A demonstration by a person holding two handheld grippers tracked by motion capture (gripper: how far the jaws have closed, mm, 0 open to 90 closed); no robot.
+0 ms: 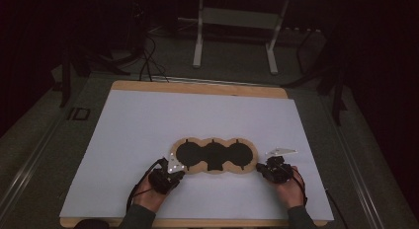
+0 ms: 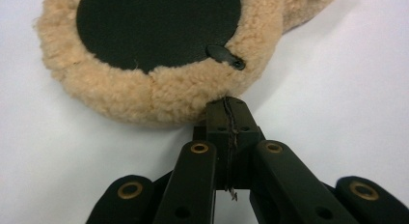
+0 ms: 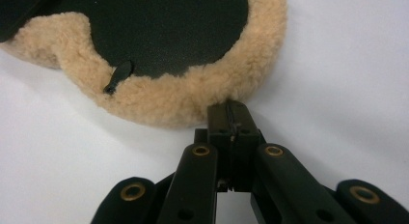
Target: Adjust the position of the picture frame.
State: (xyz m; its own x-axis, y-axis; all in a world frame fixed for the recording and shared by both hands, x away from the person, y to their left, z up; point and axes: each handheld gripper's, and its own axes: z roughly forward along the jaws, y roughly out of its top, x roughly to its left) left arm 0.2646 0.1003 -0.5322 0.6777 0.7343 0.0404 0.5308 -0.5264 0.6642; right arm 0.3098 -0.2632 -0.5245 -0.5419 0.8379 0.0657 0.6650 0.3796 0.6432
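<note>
While a person's forearms enter from six o'clock in the high view, a fleecy tan pad (image 1: 213, 155) with three round black patches lies flat on the white desk (image 1: 148, 120), a little toward six o'clock of its middle. The left gripper (image 1: 180, 173) sits at the pad's eight o'clock end, and the right gripper (image 1: 259, 167) at its four o'clock end, each held in a hand.

Seen in the left gripper view, the left gripper's (image 2: 226, 105) jaws are clenched together, their tips pressed against the fleece rim (image 2: 159, 96) at its six o'clock edge; whether any fleece is caught between them cannot be told. A small black tab (image 2: 224, 56) lies on the rim at one o'clock of the tips.

Seen in the right gripper view, the right gripper's (image 3: 231, 108) jaws are likewise clenched, tips touching the fleece border (image 3: 193, 96); a pinch on it cannot be confirmed. Another black tab (image 3: 118, 75) sits toward ten o'clock.

Beyond the desk at twelve o'clock, a white metal stand (image 1: 237, 31) and dark cables (image 1: 148, 61) rest on the floor. Nothing lies between the grippers and the pad.
</note>
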